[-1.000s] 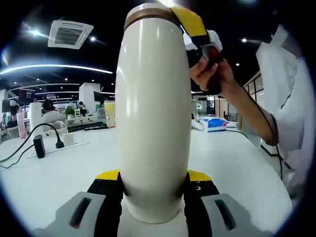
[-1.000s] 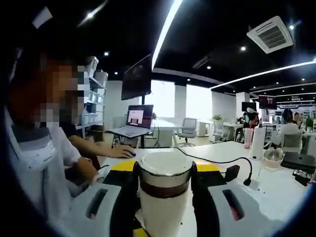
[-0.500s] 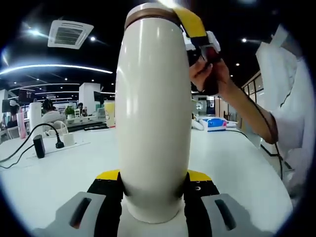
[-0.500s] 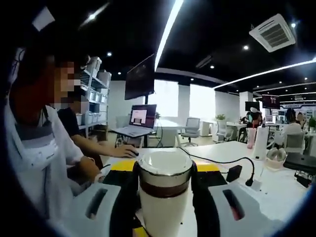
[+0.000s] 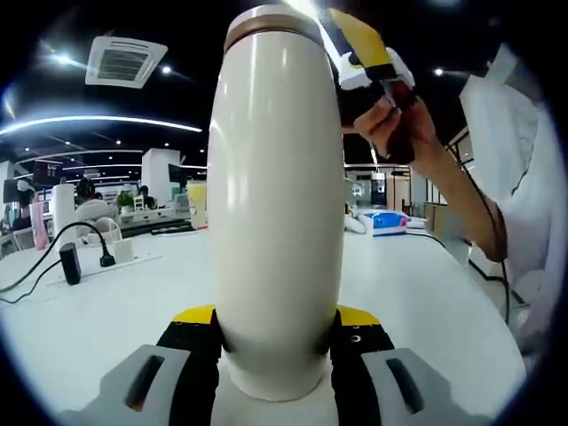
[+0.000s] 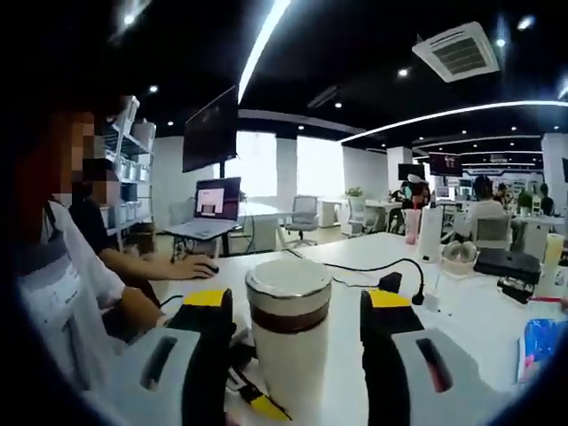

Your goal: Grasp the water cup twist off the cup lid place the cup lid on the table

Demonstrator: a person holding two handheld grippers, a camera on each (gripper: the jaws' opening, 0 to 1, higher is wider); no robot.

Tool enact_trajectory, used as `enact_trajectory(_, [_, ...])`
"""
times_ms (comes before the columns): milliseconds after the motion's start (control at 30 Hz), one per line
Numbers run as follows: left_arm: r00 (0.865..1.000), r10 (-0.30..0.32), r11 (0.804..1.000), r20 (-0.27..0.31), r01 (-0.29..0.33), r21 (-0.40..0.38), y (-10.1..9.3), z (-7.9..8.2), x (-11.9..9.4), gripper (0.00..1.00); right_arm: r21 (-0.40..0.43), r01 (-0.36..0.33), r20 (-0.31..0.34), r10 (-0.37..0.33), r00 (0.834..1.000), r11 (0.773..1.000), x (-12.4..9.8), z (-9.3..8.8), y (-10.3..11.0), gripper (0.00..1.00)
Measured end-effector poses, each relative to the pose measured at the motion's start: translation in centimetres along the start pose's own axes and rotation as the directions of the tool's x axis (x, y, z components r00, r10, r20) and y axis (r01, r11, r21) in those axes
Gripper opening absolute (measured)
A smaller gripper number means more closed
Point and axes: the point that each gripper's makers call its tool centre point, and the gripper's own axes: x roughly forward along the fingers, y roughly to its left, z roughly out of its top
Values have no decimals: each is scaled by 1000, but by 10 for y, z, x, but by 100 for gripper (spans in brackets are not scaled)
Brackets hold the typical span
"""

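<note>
A tall cream water cup (image 5: 277, 204) stands upright on the white table (image 5: 426, 293), and my left gripper (image 5: 275, 315) is shut on its lower body. Its lid (image 6: 287, 277), a cream cap over a brown band, sits on top of the cup. My right gripper (image 6: 297, 302) is open at lid height. Its yellow-tipped jaws stand on either side of the lid with a gap at each side. In the left gripper view the right gripper (image 5: 368, 62) shows beside the cup's top, held by a person's hand (image 5: 399, 129).
A black cable and adapter (image 5: 71, 262) lie on the table to the left. Another cable with a plug (image 6: 390, 282) runs behind the cup. A blue packet (image 6: 541, 342) lies at the right edge. A seated person's arm (image 6: 133, 306) rests left of the cup, with a laptop (image 6: 209, 200) behind.
My right gripper's jaws have spread off the lid, which they held half a second ago. The right view has shifted slightly. The cup and my left gripper have not moved.
</note>
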Motion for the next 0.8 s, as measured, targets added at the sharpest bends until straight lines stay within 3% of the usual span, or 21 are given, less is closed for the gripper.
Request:
enact_trajectory(100, [1000, 0, 1000, 0, 0, 1, 0, 0, 0, 50, -19, 84, 10, -83, 996, 996, -7, -2, -2, 67])
enact_trajectory(233, [1000, 1, 1000, 0, -1, 1, 0, 0, 0, 50, -87, 177, -31, -180, 983, 980, -8, -9, 3, 65])
enact_trajectory(333, [1000, 0, 1000, 0, 0, 1, 0, 0, 0, 50, -82, 236, 16, -235, 972, 968, -8, -5, 13, 65])
enact_trajectory(400, [1000, -1, 1000, 0, 1, 0, 0, 0, 0, 50, -71, 286, 61, -282, 958, 956, -10, -3, 17, 66])
enact_trajectory(467, [1000, 0, 1000, 0, 0, 1, 1, 0, 0, 50, -80, 362, 103, -353, 930, 929, -11, 1, 16, 67])
enact_trajectory(600, [1000, 0, 1000, -1, 0, 0, 1, 0, 0, 50, -46, 386, 130, -377, 917, 922, -5, 5, 23, 67])
enact_trajectory(733, [1000, -1, 1000, -2, 1, 0, 1, 0, 0, 50, 3, 431, 189, -424, 886, 902, -6, 13, 27, 66])
enact_trajectory(800, [1000, -1, 1000, -2, 1, 1, 1, 0, 0, 50, 15, 429, 214, -422, 881, 903, -2, 14, 35, 66])
